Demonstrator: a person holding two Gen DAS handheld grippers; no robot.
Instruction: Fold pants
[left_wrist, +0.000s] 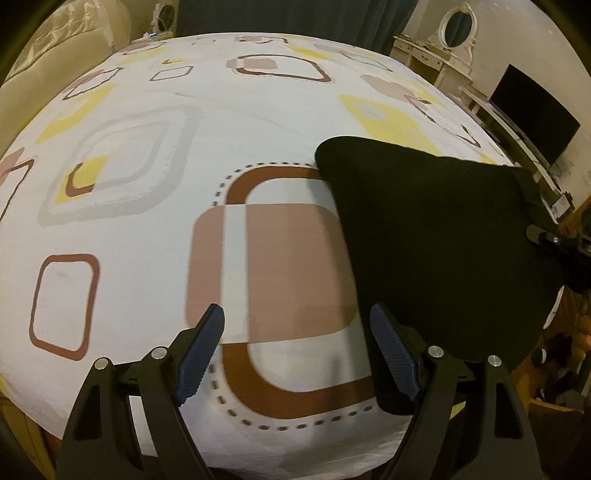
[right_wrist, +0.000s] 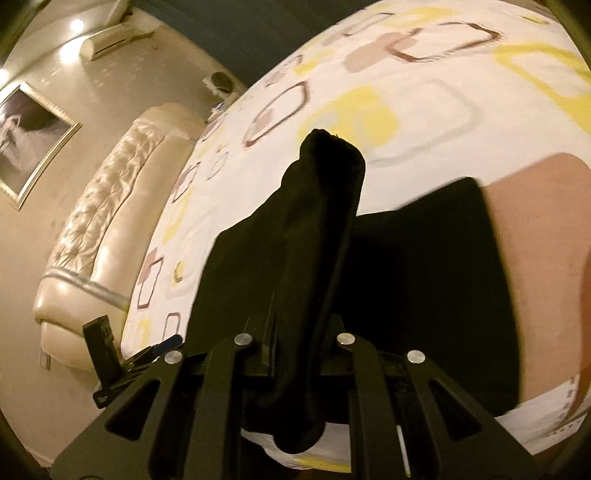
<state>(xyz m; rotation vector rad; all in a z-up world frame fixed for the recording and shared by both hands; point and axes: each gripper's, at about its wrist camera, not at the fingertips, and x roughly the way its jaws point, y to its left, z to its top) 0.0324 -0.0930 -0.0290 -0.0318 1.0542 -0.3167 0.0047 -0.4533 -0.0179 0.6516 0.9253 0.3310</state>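
Black, soft cloth pants (left_wrist: 436, 236) lie at three o'clock on the white patterned bedsheet (left_wrist: 155, 229). Right gripper (right_wrist: 295, 325) pinches a bunched edge. Left gripper (left_wrist: 295, 354) stands spread, empty. Fabric appears light and limp; grip the hem corners.

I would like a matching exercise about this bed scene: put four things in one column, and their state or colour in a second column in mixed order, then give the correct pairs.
Column 1:
1. left gripper
2. right gripper
3. pants
4. bedsheet

Column 2:
A. black, partly lifted
B. open, nothing between the fingers
C. white with brown and yellow squares
D. shut on cloth

Pairs: 1-B, 2-D, 3-A, 4-C
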